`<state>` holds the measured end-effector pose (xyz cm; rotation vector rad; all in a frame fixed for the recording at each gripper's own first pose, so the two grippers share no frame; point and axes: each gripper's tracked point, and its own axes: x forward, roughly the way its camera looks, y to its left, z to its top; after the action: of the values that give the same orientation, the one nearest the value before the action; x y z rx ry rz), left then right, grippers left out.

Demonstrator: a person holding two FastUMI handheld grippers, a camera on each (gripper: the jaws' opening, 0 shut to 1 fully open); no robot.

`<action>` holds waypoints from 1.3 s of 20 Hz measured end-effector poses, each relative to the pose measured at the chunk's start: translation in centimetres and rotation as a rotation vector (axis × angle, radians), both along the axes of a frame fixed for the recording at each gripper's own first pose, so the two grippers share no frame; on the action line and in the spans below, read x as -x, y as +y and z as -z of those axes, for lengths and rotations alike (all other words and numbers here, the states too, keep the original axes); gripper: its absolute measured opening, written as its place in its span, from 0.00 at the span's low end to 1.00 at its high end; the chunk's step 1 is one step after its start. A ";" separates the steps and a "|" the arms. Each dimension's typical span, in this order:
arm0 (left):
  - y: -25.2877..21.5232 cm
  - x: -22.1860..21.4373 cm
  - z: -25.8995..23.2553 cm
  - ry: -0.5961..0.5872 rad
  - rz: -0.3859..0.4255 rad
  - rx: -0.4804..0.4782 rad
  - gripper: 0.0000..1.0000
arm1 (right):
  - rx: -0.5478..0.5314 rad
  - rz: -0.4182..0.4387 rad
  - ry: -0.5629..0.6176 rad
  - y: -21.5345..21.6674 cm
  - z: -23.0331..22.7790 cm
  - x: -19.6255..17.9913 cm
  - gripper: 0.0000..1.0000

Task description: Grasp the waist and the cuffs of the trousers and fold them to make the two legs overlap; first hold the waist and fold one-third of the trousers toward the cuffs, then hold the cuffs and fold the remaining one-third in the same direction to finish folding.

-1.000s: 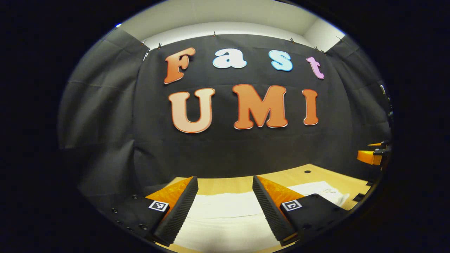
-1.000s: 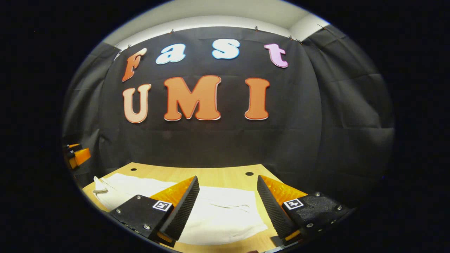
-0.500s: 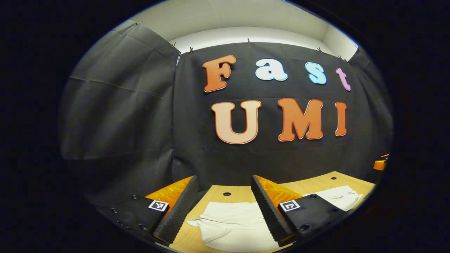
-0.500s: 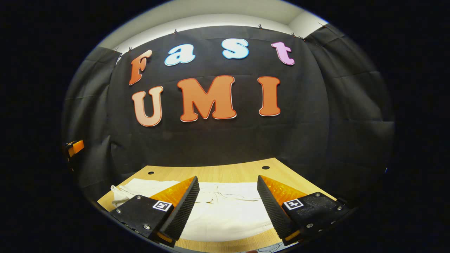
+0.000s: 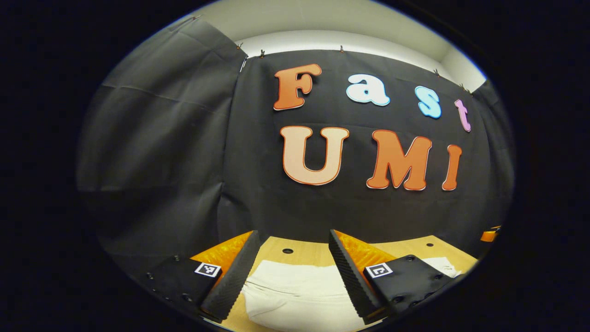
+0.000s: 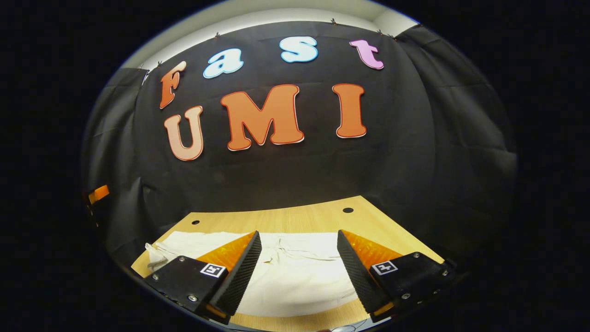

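The wooden worktop carries the pale trousers, spread flat across it below both cameras. The right gripper hangs over one end of the cloth with its fingers spread wide and nothing held; the left gripper is likewise released above the other end. To start well, each should probably come down onto an edge and pinch both layers of cloth together before lifting.

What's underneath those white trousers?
The white trousers lie flat on a wooden table, which shows around their edges and has small round holes. Whatever sits directly beneath the cloth is covered. Both grippers hover open above.
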<state>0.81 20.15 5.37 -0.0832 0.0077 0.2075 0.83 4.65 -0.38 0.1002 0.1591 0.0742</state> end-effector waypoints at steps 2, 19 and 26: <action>-1.0 -0.7 -0.1 0.010 -0.004 -0.038 0.98 | -0.004 -0.004 0.015 -0.9 0.4 -1.1 0.99; 0.0 -5.3 4.5 0.144 -0.054 -0.055 0.98 | -0.731 0.285 0.693 -6.9 21.8 -0.7 0.99; 1.4 -5.6 6.9 0.202 -0.076 -0.058 0.98 | -0.816 0.371 0.805 -6.8 25.9 0.3 0.99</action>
<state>6.44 21.56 -1.49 -0.0047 0.1999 0.2907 0.53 -2.15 -26.33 0.9751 0.9065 -0.2847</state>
